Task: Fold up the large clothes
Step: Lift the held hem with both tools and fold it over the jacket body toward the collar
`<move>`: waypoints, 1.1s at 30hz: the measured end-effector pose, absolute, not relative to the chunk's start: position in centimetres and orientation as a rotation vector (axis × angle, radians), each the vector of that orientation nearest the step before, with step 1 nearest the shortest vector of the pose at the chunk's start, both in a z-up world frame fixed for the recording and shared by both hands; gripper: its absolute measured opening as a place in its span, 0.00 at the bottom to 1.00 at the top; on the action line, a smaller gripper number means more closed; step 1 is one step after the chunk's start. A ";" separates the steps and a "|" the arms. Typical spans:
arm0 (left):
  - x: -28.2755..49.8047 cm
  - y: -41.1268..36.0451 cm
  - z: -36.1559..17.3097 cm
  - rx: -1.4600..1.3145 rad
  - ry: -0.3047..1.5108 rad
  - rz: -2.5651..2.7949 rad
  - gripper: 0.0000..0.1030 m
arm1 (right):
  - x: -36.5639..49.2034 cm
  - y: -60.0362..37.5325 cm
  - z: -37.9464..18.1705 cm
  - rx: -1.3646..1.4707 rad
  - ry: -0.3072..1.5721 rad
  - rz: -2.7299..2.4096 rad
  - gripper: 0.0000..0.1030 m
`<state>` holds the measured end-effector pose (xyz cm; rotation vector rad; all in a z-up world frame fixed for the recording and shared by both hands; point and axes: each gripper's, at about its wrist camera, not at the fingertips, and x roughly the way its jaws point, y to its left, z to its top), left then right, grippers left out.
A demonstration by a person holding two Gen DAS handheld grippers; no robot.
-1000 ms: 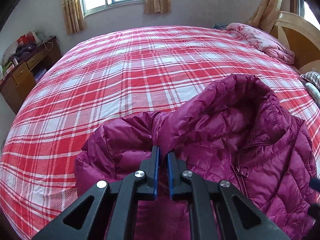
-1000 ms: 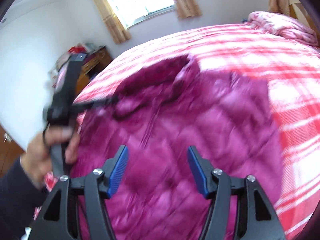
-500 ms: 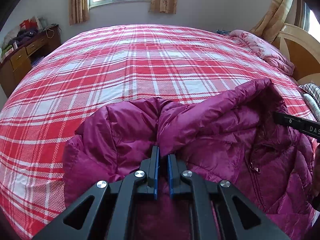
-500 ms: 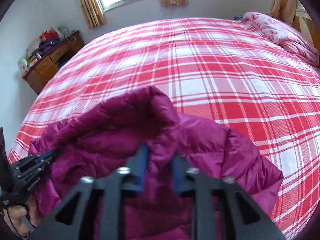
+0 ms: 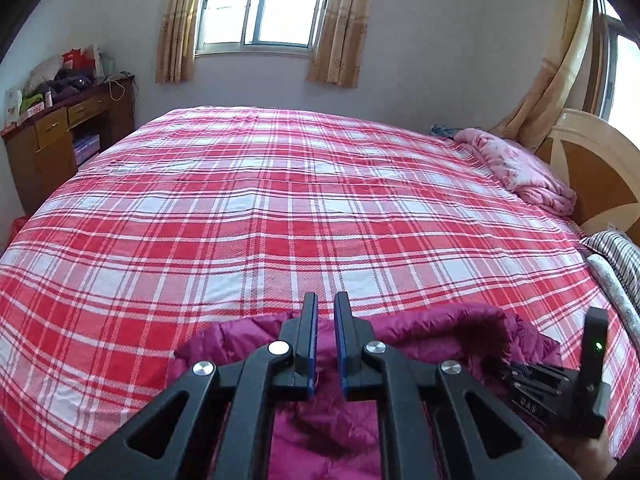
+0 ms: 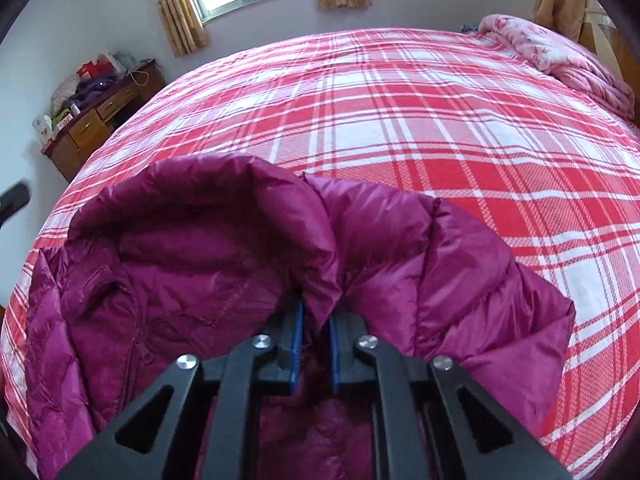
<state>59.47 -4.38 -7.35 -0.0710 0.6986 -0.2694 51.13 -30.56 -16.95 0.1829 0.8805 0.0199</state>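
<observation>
A magenta puffer jacket (image 6: 192,280) with a hood lies at the near edge of a red plaid bed (image 6: 440,128). My right gripper (image 6: 316,312) is shut on the jacket's shoulder fabric beside the hood. In the left wrist view the jacket (image 5: 440,328) shows only low in frame. My left gripper (image 5: 325,304) has its jaws nearly together, their tips clear of the fabric; cloth lies between them lower down. The right gripper's body (image 5: 560,396) shows at the lower right there.
A pink quilt (image 5: 516,168) is bundled by the wooden headboard (image 5: 592,176) at the right. A wooden desk (image 5: 60,136) with clutter stands at the left wall. A striped pillow (image 5: 620,252) lies at the right edge. The plaid bed (image 5: 280,208) stretches ahead.
The right gripper closed on the jacket beside the hood. The left gripper tilted up and drew back, so the jacket sank low in its view.
</observation>
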 end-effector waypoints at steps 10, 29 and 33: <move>61.9 -7.4 -15.6 0.086 0.906 -0.255 0.08 | 48.6 -33.0 -11.2 0.261 0.680 -0.011 0.64; 61.8 -10.4 -15.7 0.088 0.894 -0.304 0.08 | 53.7 -28.1 -15.2 0.108 0.899 0.121 0.28; 61.9 -10.3 -17.0 0.072 0.899 -0.303 0.08 | 54.1 -27.6 -16.1 0.085 0.899 0.115 0.28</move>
